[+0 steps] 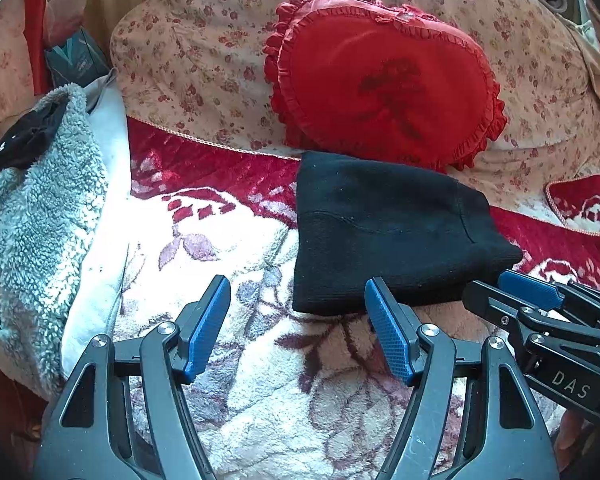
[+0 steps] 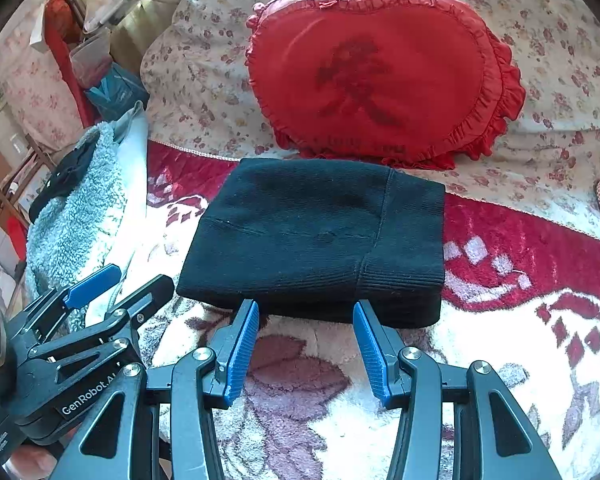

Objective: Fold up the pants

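The black pants (image 1: pixel 384 232) lie folded into a compact thick rectangle on the red and white floral blanket (image 1: pixel 236 364); they also show in the right wrist view (image 2: pixel 316 236). My left gripper (image 1: pixel 296 290) is open and empty, just in front of the pants' near left corner. My right gripper (image 2: pixel 306 308) is open and empty, its fingertips at the pants' near edge. The right gripper shows at the right of the left wrist view (image 1: pixel 516 288), and the left gripper at the left of the right wrist view (image 2: pixel 128 280).
A red heart-shaped frilled cushion (image 2: pixel 380 76) leans on a floral pillow (image 2: pixel 204 76) right behind the pants. A grey fleecy garment (image 1: pixel 36 216) with a black item on it lies at the left. Bags and clutter (image 2: pixel 108 80) stand at the far left.
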